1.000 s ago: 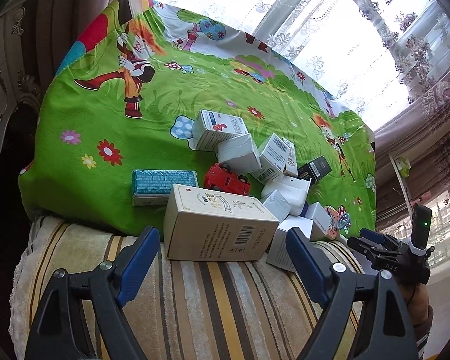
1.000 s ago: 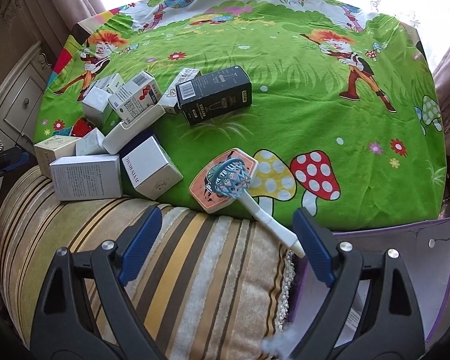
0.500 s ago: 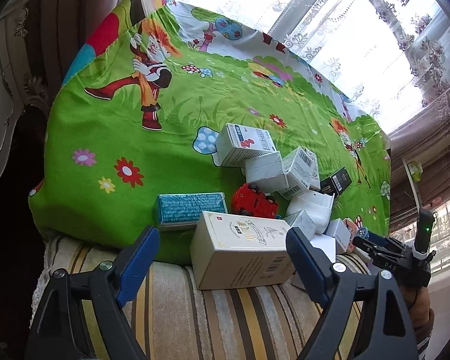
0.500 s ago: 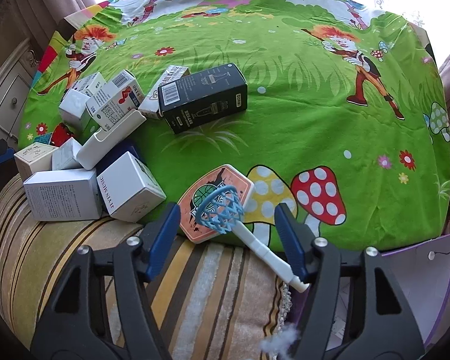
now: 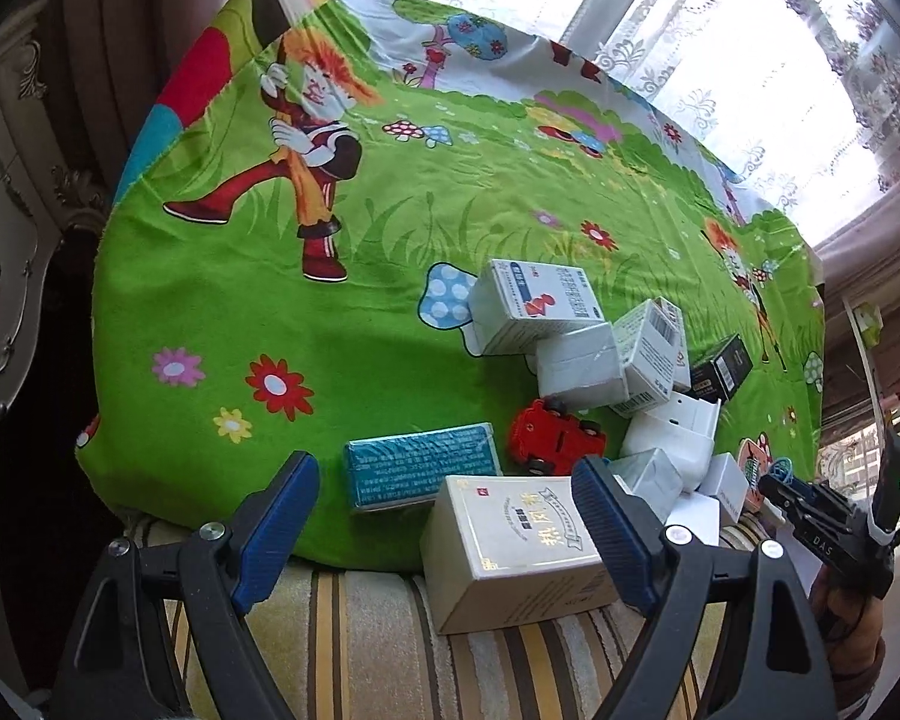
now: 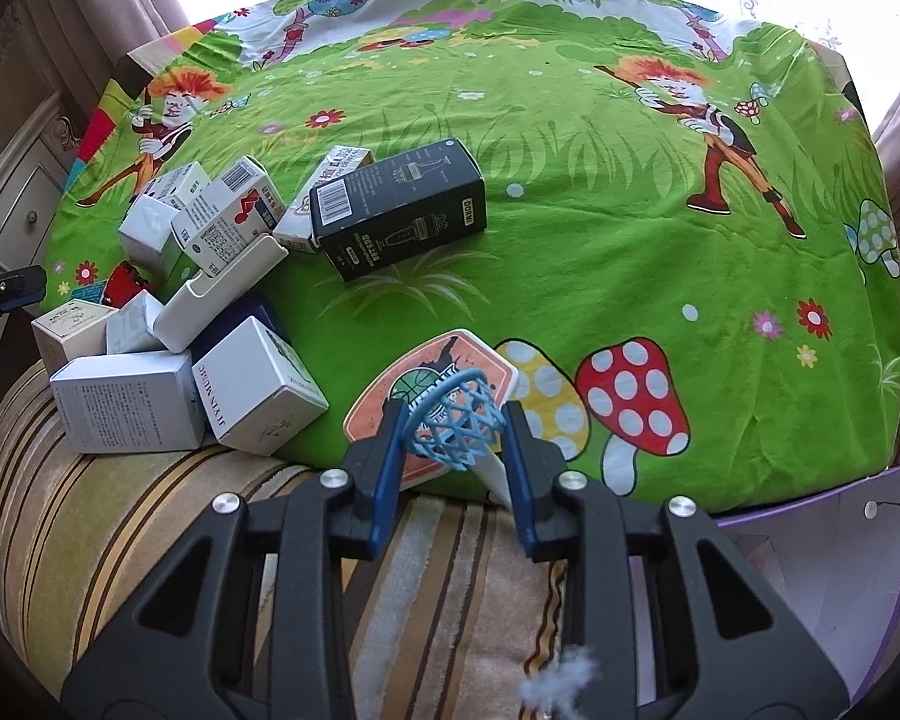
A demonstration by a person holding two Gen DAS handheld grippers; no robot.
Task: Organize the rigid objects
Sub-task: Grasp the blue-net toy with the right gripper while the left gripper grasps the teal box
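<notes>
My right gripper (image 6: 455, 435) has its jaws closing onto the toy basketball hoop (image 6: 450, 414), its blue pads pressing on both sides of the blue net. The hoop's orange backboard lies on the green cloth, and its white handle runs under the right finger. My left gripper (image 5: 444, 480) stands open above a cream box (image 5: 510, 546) and a teal box (image 5: 420, 474), holding nothing. Behind them lie a red toy car (image 5: 552, 435) and a pile of white boxes (image 5: 576, 360). A black box (image 6: 399, 210) lies beyond the pile.
The green cartoon cloth (image 6: 630, 252) covers the far surface and a striped cushion (image 6: 120, 528) lies in front. A purple-edged board (image 6: 822, 540) is at the right, a white dresser (image 5: 0, 240) at the left. Lace curtains hang behind.
My right gripper's jaws went from wide open to closed around the hoop's net. My left gripper shifted left, so the boxes now sit further right in its view.
</notes>
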